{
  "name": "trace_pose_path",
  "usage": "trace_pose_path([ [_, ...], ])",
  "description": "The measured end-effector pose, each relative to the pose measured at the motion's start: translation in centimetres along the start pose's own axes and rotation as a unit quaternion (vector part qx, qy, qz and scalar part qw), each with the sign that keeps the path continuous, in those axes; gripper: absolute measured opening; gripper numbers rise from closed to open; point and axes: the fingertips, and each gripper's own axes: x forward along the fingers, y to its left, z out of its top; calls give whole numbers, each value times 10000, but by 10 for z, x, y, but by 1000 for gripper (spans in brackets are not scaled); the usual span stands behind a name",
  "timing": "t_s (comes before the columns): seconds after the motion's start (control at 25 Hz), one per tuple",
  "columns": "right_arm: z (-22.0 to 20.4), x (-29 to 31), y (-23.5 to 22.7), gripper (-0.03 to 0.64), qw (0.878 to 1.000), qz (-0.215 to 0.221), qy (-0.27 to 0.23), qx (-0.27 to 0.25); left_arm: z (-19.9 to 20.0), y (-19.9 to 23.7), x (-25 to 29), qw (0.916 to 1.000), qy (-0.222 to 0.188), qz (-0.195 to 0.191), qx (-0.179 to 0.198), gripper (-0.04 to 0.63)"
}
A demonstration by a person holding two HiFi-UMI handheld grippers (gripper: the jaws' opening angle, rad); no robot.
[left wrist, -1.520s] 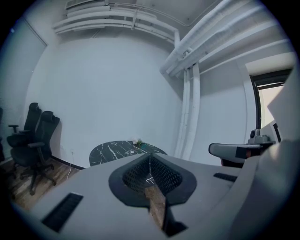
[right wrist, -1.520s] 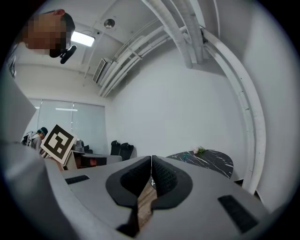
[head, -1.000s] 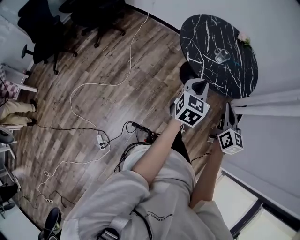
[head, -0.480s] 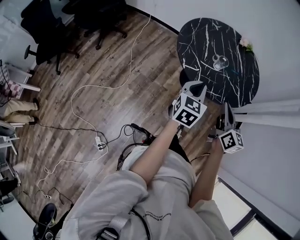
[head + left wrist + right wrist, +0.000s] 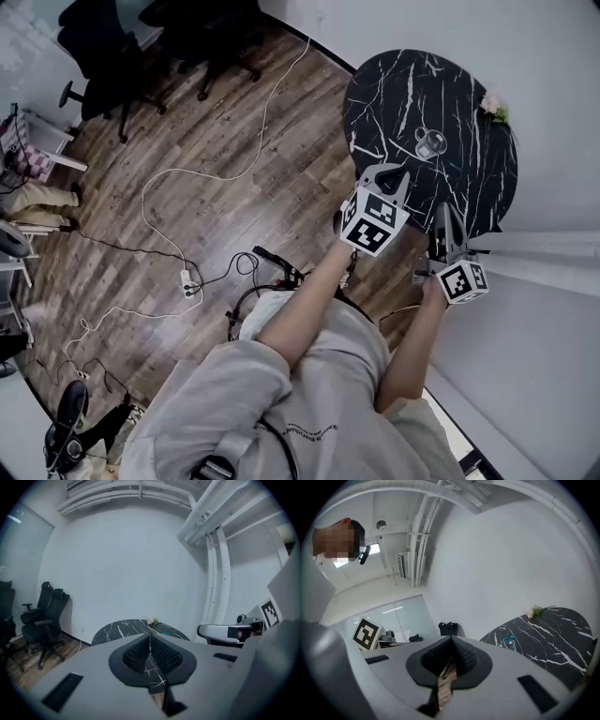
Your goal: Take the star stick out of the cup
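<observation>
A clear glass cup [image 5: 429,142] stands on the round black marble table [image 5: 403,84], well past both grippers. In the right gripper view the cup [image 5: 506,642] is small, with a teal bit at it; the star stick itself is too small to make out. My left gripper [image 5: 397,172] is held over the table's near edge, jaws shut and empty. To its right my right gripper [image 5: 441,210] points level at the table, also shut with nothing in it. The left gripper [image 5: 150,635] faces the table [image 5: 123,628], and the right gripper [image 5: 451,638] sees the table [image 5: 553,634] to its right.
A small flower sprig [image 5: 494,105] lies at the table's far edge by the white wall. Office chairs [image 5: 103,56] stand at the upper left. Cables and a power strip [image 5: 186,281] trail over the wood floor. Another person's legs [image 5: 33,202] show at the left edge.
Both grippers have moved closer to the table, which now sits lower and nearer them in the head view. Both stay shut.
</observation>
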Motion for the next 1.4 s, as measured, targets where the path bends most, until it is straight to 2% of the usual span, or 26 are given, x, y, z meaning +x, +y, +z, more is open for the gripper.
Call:
trace_pose_path([
  [0.12,1,8,-22,35,9997,43,258,9,1,-6,22,9999,70,117,28,25],
  [0.28,-10,7,-47,35,9963,125,840,98,7,-24,44,9998,29,126,131,24],
  [0.36,-11,6,-57,34,9955,147,930,74,10,-29,54,9998,-20,171,114,25],
  [0.52,-8,3,-83,34,9955,120,933,116,2,-34,69,9995,-2,329,22,25],
  [0.68,10,4,-106,34,9963,11,427,745,-5,-31,77,9990,196,326,223,25],
  [0.72,14,6,-111,35,9963,-9,383,764,-6,-30,81,9990,211,318,229,23],
  [0.88,19,14,-131,34,9976,-214,479,459,-7,-31,101,9989,317,216,285,25],
  [1.04,5,27,-152,35,9954,-506,797,175,-3,-27,128,9985,449,62,323,25],
  [1.28,-2,46,-170,35,9918,-822,974,-45,15,-18,165,9974,507,-297,429,25],
  [1.4,-1,53,-180,35,9899,-973,993,-289,11,-10,183,9965,570,-492,349,25],
])
